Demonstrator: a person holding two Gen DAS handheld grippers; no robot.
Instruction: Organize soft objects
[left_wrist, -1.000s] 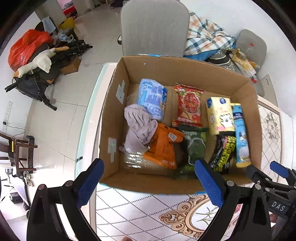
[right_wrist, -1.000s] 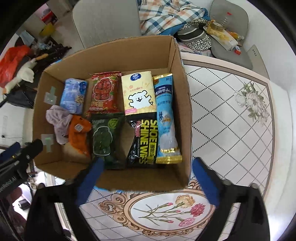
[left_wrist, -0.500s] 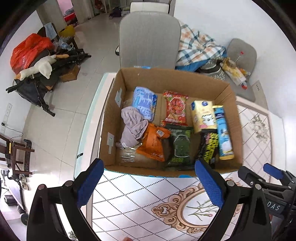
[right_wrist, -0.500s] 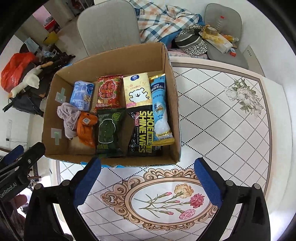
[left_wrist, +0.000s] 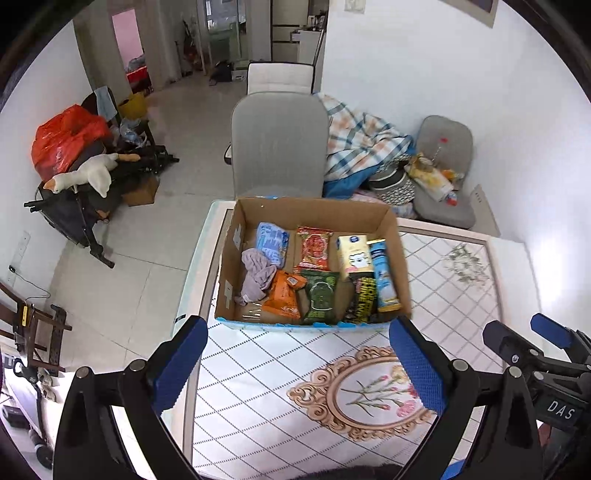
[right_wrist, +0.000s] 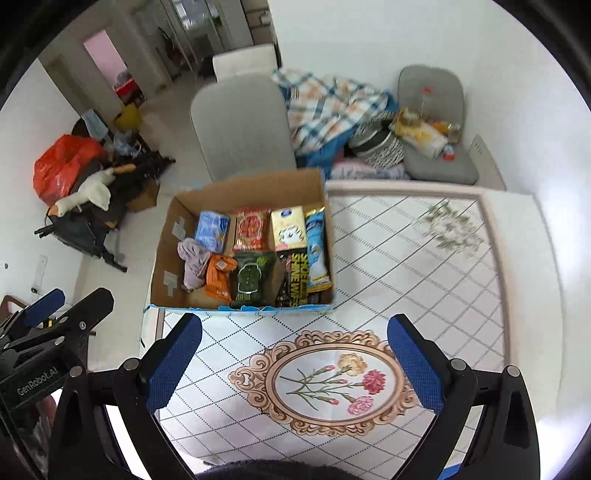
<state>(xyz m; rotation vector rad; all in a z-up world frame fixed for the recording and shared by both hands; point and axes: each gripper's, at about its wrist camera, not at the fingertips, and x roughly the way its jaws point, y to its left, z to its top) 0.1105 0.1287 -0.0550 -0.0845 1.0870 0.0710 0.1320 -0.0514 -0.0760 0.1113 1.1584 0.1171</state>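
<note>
A grey chair (left_wrist: 279, 144) stands behind the counter (left_wrist: 461, 295) with its floral diamond-pattern cover, a plaid blanket (left_wrist: 360, 142) heaped to its right beside a grey cushion (left_wrist: 448, 140), while a red bag (left_wrist: 64, 142) and white plush goose (left_wrist: 86, 175) sit across the floor

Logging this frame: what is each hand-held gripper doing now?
Left hand-held gripper: open, holding nothing.
Right hand-held gripper: open, holding nothing.

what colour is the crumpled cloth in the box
Pale lilac-grey, plain with no pattern. The crumpled cloth shows best in the left wrist view, at the cardboard box's left side.
</note>
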